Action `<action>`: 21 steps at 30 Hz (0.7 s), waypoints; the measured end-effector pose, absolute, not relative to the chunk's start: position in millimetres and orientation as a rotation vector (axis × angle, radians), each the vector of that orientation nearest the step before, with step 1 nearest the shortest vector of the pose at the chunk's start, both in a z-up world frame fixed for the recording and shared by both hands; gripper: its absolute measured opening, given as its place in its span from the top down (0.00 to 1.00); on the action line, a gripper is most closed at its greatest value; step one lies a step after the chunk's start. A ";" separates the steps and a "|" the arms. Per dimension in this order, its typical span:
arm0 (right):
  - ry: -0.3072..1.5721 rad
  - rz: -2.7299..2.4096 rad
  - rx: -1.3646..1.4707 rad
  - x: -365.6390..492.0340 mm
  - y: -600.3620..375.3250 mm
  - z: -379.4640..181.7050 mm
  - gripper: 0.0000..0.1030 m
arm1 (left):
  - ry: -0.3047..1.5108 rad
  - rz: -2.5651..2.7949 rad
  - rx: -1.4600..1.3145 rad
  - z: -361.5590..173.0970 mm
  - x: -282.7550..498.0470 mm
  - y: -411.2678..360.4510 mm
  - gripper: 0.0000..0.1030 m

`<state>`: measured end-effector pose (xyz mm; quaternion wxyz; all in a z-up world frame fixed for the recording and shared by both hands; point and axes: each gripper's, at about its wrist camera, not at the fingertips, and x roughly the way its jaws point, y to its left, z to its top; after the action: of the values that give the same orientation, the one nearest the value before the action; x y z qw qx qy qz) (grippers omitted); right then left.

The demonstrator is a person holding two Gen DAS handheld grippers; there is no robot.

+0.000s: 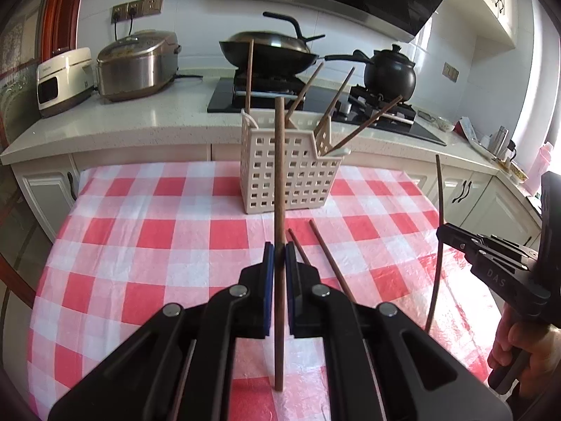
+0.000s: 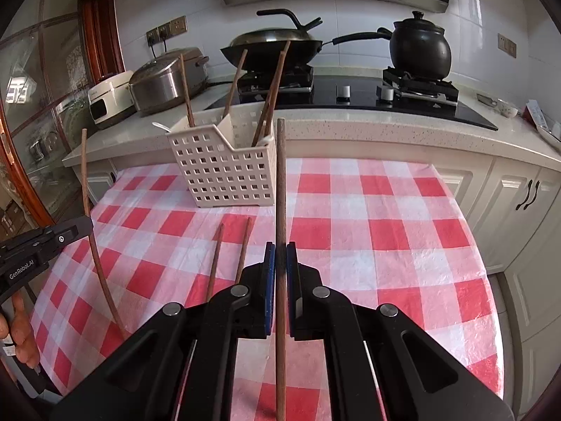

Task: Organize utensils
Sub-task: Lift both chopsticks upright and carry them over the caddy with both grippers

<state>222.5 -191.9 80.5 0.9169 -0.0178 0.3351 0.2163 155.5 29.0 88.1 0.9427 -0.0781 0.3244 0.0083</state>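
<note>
We've got one brown wooden chopstick per gripper. Left gripper point(image 1: 279, 258) is clamped on a chopstick point(image 1: 279, 182) that stands near vertical betw. the blue pads, thin, round, matte, w/ its top end in front of the basket point(image 1: 280, 175). Right gripper point(image 2: 279, 258) is clamped the same way on a second chopstick point(image 2: 281, 182), also upright, same colour & thickness. In the left wrist view the right gripper's stick shows at the right edge, looking curved from the lens.

Two more chopsticks point(image 2: 229, 256) lie flat on the red-and-white checked cloth point(image 2: 368, 228), side by side, just in front of the basket & near our grippers.

The basket is cream plastic w/ square holes, divided into compartments, standing on the cloth toward the far edge of the counter. Four chopsticks point(image 1: 249, 73) already stand in it, leaning at diff. angles; which compartment each sits in we can't tell for all.

Behind: stove w/ a wok point(image 1: 270, 49), a black pot point(image 1: 389, 73) & a steel rice cooker point(image 1: 136, 66).
</note>
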 end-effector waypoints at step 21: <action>0.625 0.463 -0.018 205.5 -193.1 111.7 0.96 | 0.608 0.011 -0.156 111.4 141.7 25.3 0.94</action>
<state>205.5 -193.1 111.7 0.9254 -0.0089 0.3046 0.2255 141.7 25.3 111.4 0.9512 -0.0767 0.2990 0.0056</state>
